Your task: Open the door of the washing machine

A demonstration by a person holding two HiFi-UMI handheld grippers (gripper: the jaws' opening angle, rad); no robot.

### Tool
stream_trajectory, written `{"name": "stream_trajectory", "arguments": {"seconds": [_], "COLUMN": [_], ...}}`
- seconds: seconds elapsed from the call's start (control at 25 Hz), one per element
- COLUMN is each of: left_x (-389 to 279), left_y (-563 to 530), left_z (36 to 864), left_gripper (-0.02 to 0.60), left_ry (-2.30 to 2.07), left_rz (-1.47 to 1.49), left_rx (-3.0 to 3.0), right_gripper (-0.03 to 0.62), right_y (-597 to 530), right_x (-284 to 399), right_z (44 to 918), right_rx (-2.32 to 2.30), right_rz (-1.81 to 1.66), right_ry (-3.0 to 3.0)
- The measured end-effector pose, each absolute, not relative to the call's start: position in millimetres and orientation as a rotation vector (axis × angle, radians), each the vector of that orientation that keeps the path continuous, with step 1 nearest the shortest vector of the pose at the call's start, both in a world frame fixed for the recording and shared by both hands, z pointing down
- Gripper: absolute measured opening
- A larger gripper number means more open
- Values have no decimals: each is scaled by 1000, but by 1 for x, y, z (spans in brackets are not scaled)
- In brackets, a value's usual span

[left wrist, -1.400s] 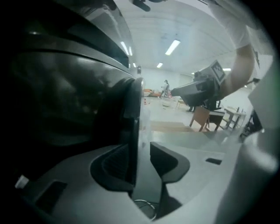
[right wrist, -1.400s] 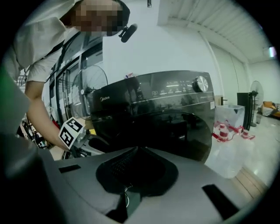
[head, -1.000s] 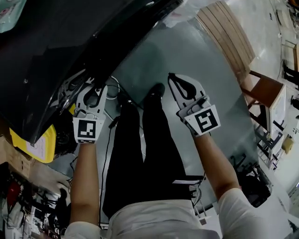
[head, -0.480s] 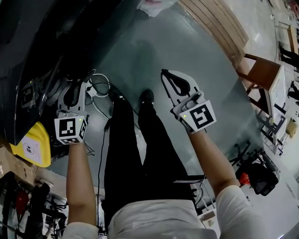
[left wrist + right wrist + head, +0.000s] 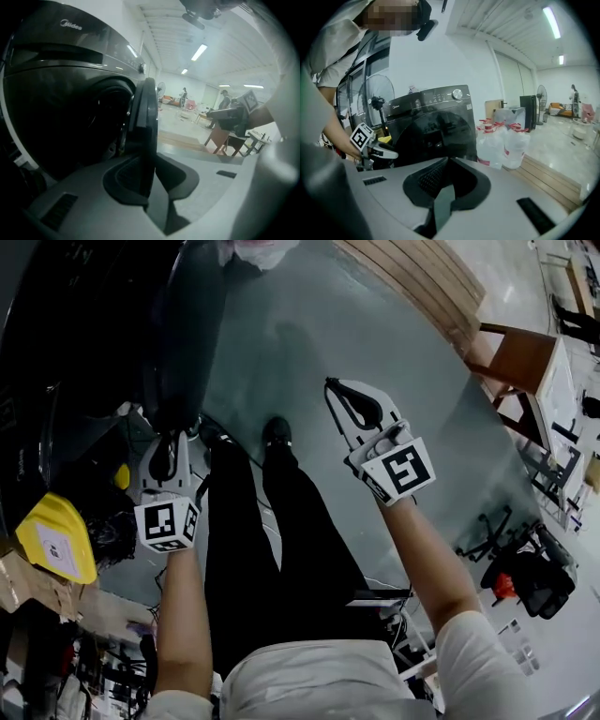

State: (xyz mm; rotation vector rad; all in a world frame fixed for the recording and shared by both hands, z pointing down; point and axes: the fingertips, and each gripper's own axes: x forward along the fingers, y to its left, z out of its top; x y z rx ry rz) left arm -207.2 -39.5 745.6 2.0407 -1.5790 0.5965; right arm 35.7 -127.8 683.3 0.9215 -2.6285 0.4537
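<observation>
Since the earlier frames the door (image 5: 146,110) has swung clear of the washing machine (image 5: 61,93), and the left tongs (image 5: 146,161) have travelled outward with its free edge. The left tongs are clamped at a medium opening on that edge, with the rim running upright between the pads. In the left gripper view the door stands edge-on. The dark drum opening lies to its left and open floor to its right, so any further swing probably goes rightward, away from the opening. The hinge side lies beyond the tongs, along their pointing line. The left forearm reaches forward with the tongs pitched somewhat downward. The right tongs (image 5: 331,385) are closed and empty, held over the floor (image 5: 309,334) well apart from the door. The left hand is the nearer one.
</observation>
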Motion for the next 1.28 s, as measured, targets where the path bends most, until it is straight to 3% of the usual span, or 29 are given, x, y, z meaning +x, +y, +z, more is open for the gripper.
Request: {"name": "stream_trajectory", "arguments": {"seconds": [0.44, 0.88, 1.04, 1.28], "left_x": [-14, 147, 148, 59], "left_y": [-58, -138, -144, -129], "left_z": [752, 732, 695, 633], "left_gripper": [120, 94, 77, 32], "left_ry": [-1383, -951, -873, -1017], "left_rz": [446, 285, 210, 79], "left_rx": [1969, 2202, 2336, 2355], "right_gripper": [34, 34, 34, 32], "right_y": [-131, -110, -114, -124], "right_x": [148, 241, 233, 159], "right_z": [675, 675, 668, 630], "right_rx": [1183, 1426, 1397, 1171], "right_rz": [482, 521, 517, 501], "right_ry": [-2572, -2429, -2459, -2644]}}
